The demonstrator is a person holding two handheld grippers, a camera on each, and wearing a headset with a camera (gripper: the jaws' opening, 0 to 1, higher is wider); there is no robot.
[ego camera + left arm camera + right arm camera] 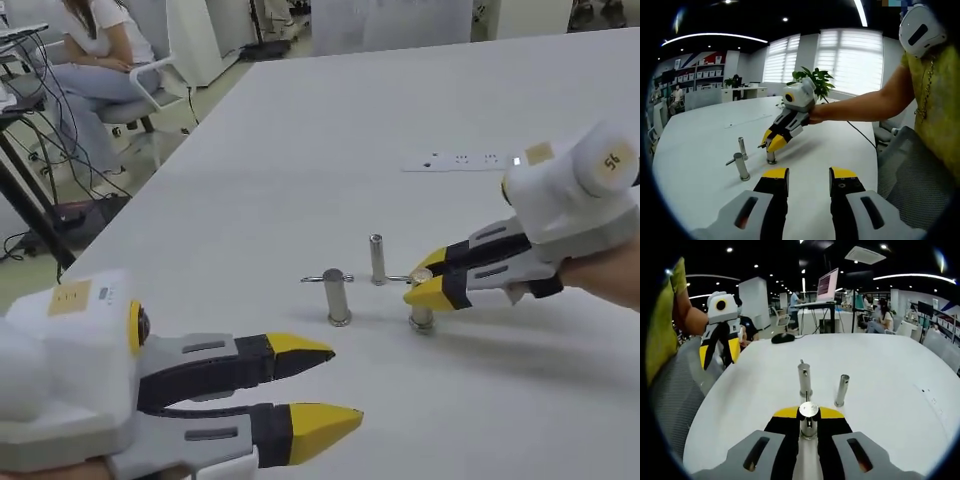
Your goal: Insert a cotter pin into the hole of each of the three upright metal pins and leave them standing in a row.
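R gripper point(428, 283) looks clenched on a thin cotter pin point(806, 396) at top of nearest metal pin point(421, 318); L gripper point(310, 390) released, empty. Second pin point(337, 297) (already cottered) and third pin point(377, 258) stand alongside on bench point(300, 150). Cotter pin prob light, springy, slippery; pinch its loop end

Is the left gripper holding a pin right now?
No, the left gripper has its jaws open with nothing between them.
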